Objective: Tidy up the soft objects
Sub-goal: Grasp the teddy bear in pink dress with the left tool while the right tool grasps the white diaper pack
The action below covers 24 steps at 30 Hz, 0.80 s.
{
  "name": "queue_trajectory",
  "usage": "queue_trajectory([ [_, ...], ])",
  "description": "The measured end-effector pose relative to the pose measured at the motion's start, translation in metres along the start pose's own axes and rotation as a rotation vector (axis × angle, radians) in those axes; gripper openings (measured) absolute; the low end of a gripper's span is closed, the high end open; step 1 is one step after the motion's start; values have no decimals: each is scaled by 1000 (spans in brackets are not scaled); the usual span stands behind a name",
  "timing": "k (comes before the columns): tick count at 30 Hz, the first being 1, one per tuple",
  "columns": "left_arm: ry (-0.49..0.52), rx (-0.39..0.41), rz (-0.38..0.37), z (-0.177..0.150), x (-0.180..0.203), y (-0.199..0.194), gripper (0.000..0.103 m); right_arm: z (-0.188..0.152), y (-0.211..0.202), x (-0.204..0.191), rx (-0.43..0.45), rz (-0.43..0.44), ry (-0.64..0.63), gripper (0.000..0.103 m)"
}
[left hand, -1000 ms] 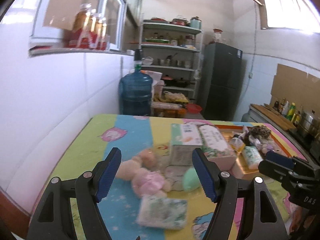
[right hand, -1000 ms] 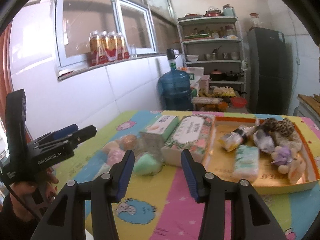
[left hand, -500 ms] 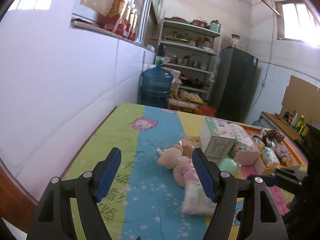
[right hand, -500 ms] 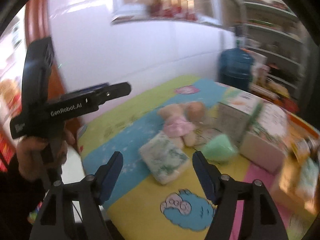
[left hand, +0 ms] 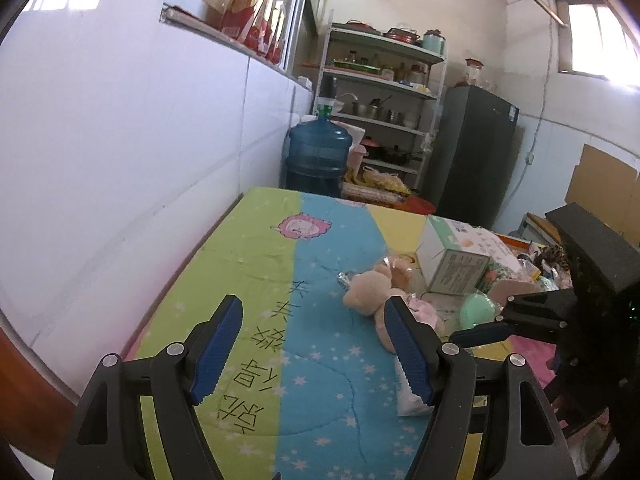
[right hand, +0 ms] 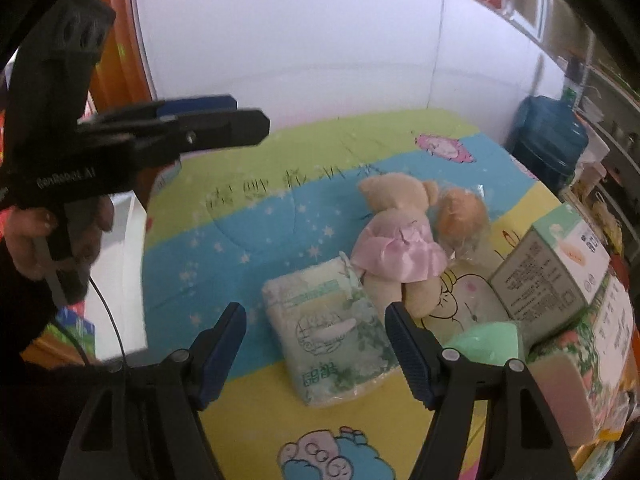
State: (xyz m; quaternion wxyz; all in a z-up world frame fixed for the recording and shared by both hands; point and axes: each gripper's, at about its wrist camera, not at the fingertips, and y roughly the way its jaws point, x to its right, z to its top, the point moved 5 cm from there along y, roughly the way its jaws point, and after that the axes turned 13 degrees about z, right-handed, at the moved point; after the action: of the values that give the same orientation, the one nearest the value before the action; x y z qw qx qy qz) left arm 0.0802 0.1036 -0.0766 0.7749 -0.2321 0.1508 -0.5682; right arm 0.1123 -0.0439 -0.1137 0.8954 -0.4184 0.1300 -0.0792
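Note:
My right gripper [right hand: 316,336] is open and tilted down over a soft green-printed tissue pack [right hand: 332,340], which lies on the quilt between its fingers, untouched. Just beyond lies a beige teddy bear in a pink dress [right hand: 396,240], with a small orange plush in clear wrap [right hand: 460,216] beside its head. A mint-green soft lump [right hand: 484,344] sits to the right. My left gripper [left hand: 312,352] is open over bare quilt with nothing in it. The teddy bear [left hand: 368,292] lies just past its right finger, which partly hides the tissue pack [left hand: 406,396]. A hand [right hand: 28,232] holds the left gripper [right hand: 224,120].
A white-and-green carton [right hand: 548,264] rests on a floral tissue box [right hand: 600,344] at the right. The white tiled wall [left hand: 140,140] runs along the quilt's left edge. A blue water jug [left hand: 318,156], shelves and a dark fridge [left hand: 472,160] stand beyond the far end.
My right gripper opened wider, swung left and tipped down from the tray side to over the tissue pack. My left gripper shifted left, so the toys now lie to its right.

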Motion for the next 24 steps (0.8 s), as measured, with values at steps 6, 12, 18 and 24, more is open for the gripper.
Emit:
queue_trajectory([
  [6, -9, -25, -3, -4, -2, 13, 75, -3, 11, 1, -50, -13, -34, 72],
  [12, -12, -36, -5, -7, -1, 19, 75, -2, 20, 5, -99, 0, -55, 72],
  [18, -14, -51, -7, -12, 1, 23, 75, 1, 19, 11, -94, -1, -19, 59],
  [24, 1, -62, -25, -14, 9, 26, 75, -8, 5, 8, -17, 5, 66, 48],
])
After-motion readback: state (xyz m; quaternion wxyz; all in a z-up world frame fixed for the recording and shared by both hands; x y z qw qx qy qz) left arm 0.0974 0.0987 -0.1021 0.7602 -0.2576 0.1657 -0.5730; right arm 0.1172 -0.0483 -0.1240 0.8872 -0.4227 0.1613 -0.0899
